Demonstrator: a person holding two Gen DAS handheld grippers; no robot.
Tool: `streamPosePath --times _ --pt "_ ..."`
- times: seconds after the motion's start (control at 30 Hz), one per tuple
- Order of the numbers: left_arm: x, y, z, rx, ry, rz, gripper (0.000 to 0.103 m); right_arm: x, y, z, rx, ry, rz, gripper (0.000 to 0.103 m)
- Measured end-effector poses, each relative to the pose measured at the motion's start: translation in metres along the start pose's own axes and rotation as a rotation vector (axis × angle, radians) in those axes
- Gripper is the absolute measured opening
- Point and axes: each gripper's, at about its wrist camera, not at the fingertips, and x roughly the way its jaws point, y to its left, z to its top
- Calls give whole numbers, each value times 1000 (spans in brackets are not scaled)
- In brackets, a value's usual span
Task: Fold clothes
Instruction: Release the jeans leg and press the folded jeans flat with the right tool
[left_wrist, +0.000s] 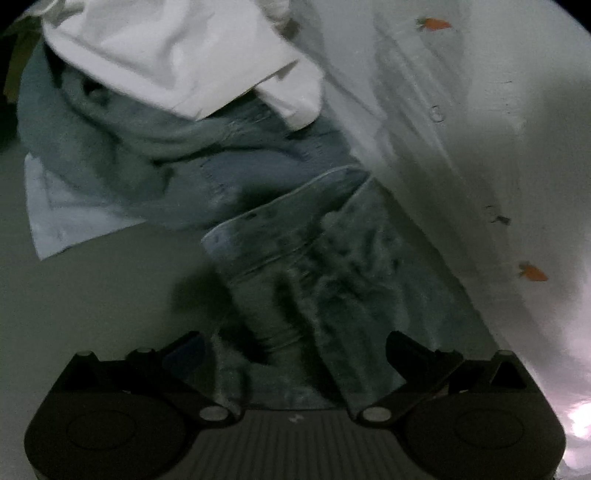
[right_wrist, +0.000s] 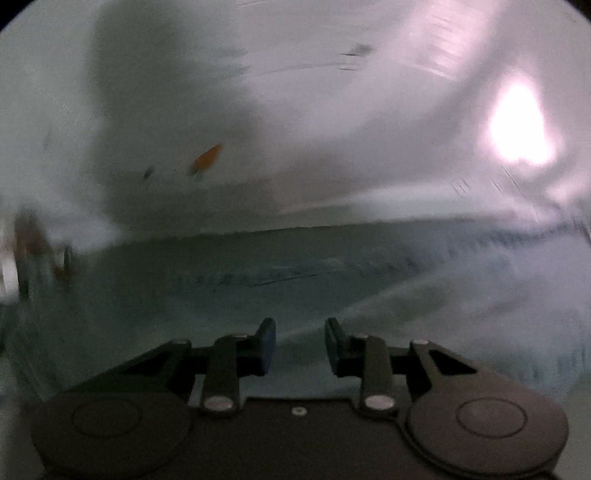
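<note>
Left wrist view: left gripper (left_wrist: 295, 347) spread wide over a fuzzy grey-blue garment (left_wrist: 303, 280), pads clear of the cloth, nothing grasped; garment heaped on the pale table (left_wrist: 92, 302), under a folded white garment (left_wrist: 177, 55) and beside a white carrot-print shirt (left_wrist: 461, 147). Right wrist view, blurred: right gripper (right_wrist: 300, 345) part-open, nothing between the fingers, above blue-grey cloth (right_wrist: 295, 273) and the carrot-print shirt (right_wrist: 295, 110).
</note>
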Motion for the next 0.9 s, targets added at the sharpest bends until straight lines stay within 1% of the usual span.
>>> streamPosePath --times 0.07,0.1,0.2,0.23,0.3,0.37,0.4,0.47,0.53,0.63,0.73,0.8,0.9 --pt "6 5 -2 -8 20 16 103 15 19 -7 -111 25 4 29" --pt "8 8 -3 -18 20 13 103 23 28 -14 -156 44 16 28" --pt "12 15 -6 -63 38 -12 103 46 49 -40 -255 140 48 27" --pt "12 16 -7 -75 47 -16 103 51 52 -51 -259 168 50 27" --pt "6 19 -10 -81 43 -40 103 53 50 -66 -242 131 48 27" --pt "1 20 -17 -58 40 -82 103 55 46 -66 -234 117 60 26" --pt "-1 22 -21 -45 45 -111 103 58 45 -64 -232 127 67 27" --pt "1 24 -29 -32 70 -160 103 59 39 -62 -213 136 79 27" --pt "5 24 -37 -38 93 -181 103 52 41 -71 -209 118 80 27" --pt "11 20 -47 -34 69 -210 103 55 46 -73 -218 105 71 27" --pt "23 10 -50 18 32 -188 103 52 45 -73 -217 108 74 27" --pt "30 5 -46 37 -11 -187 103 51 44 -73 -219 103 74 27" --pt "43 4 -37 12 -48 -195 103 51 44 -73 -220 101 74 27"
